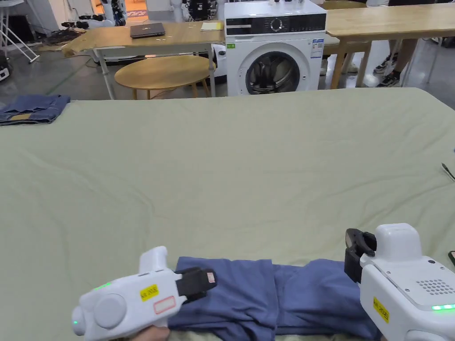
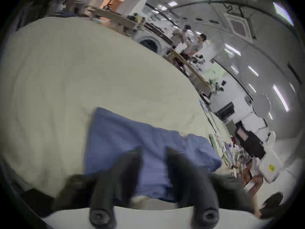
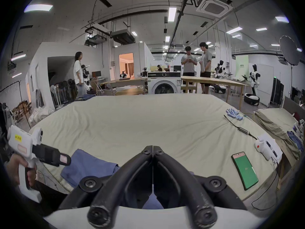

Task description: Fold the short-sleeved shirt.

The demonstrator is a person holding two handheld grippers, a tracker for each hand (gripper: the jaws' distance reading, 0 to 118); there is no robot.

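The blue shirt (image 1: pixel 271 297) lies bunched at the near edge of my green bed (image 1: pixel 231 177). My left gripper (image 2: pixel 154 151) hovers over it, jaws apart. My right gripper (image 3: pixel 152 149) is closed on nothing, above the shirt's right end.

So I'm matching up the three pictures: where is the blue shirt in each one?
Head view: shirt at bottom centre, between the two grippers.
Left gripper view: lower centre, beyond the parted jaws.
Right gripper view: lower left, partly behind the closed jaws.
Shared landmark: washing machine beyond the bed.
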